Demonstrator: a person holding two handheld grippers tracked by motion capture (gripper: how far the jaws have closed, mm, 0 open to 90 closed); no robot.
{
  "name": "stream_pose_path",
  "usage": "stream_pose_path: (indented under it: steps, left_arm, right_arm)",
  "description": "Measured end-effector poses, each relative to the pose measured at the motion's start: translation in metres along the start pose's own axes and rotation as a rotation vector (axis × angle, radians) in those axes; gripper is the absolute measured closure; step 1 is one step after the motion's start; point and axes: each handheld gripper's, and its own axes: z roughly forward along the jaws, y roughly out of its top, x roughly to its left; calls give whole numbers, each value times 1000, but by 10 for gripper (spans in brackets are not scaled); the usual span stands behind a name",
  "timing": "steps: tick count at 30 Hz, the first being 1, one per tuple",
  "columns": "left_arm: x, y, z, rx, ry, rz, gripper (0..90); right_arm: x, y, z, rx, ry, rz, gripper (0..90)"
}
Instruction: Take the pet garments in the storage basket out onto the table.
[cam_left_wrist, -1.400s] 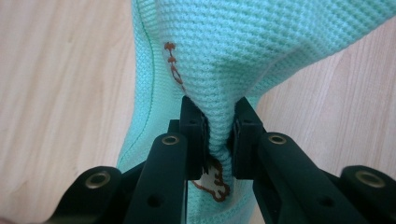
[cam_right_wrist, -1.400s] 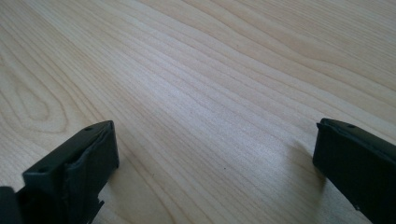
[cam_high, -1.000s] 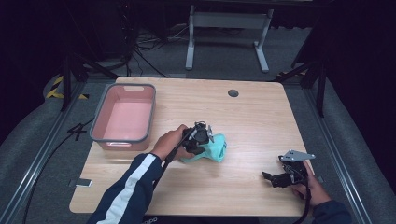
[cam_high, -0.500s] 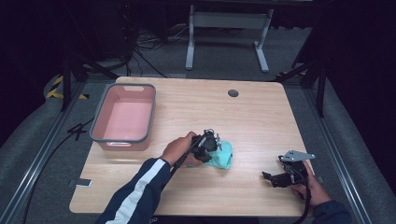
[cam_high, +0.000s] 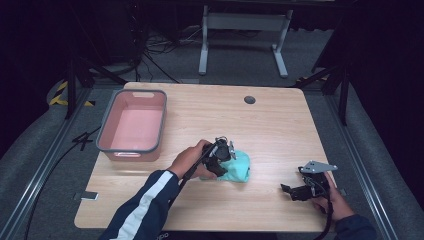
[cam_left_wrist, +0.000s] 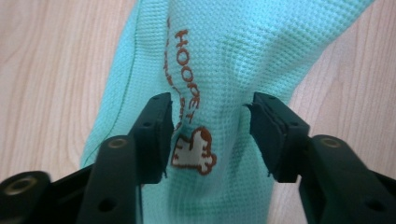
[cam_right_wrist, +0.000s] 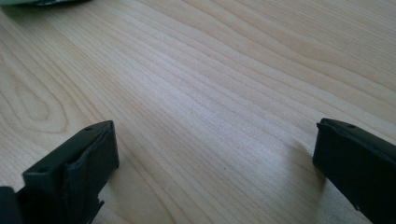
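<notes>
a: left to right, go. pink bin (cam_high: 131, 128) at the desk's (cam_high: 280, 130) left edge, looks empty.
b: left gripper (cam_high: 220, 156) sits on the teal cloth (cam_high: 239, 166) near the front-middle; jaws have just been opening, pads off the fabric, cloth between them.
a: cloth axis?
b: in the left gripper view the cloth (cam_left_wrist: 224, 70) runs straight ahead of the jaws.
a: right gripper (cam_high: 292, 191)?
b: front-right corner, wide open, holding nothing, well apart from the cloth. nothing in the way.
</notes>
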Motion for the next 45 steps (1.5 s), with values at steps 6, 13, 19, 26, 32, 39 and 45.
stream_pose_path:
  steps: [6, 13, 19, 26, 32, 39, 45]
  left_arm:
    - [-2, -7, -13, -22, 24, 3, 394]
    - [-3, -22, -25, -44, 33, 11, 318]
    - [-5, -37, -33, -67, 37, 21, 272]
    - [-12, -52, -39, -38, 75, 34, 249]
    - [-18, -67, -47, -35, 96, 28, 249]
    - [-24, -89, -56, -30, 134, 23, 250]
    - [-27, -114, -65, -13, 163, 13, 245]
  right_arm:
    - [0, 0, 0, 0, 0, 0, 6]
    - [0, 0, 0, 0, 0, 0, 5]
    - [0, 0, 0, 0, 0, 0, 5]
    - [0, 0, 0, 0, 0, 0, 5]
    - [0, 0, 0, 0, 0, 0, 5]
    - [0, 0, 0, 1, 0, 0, 5]
    - [0, 0, 0, 1, 0, 0, 5]
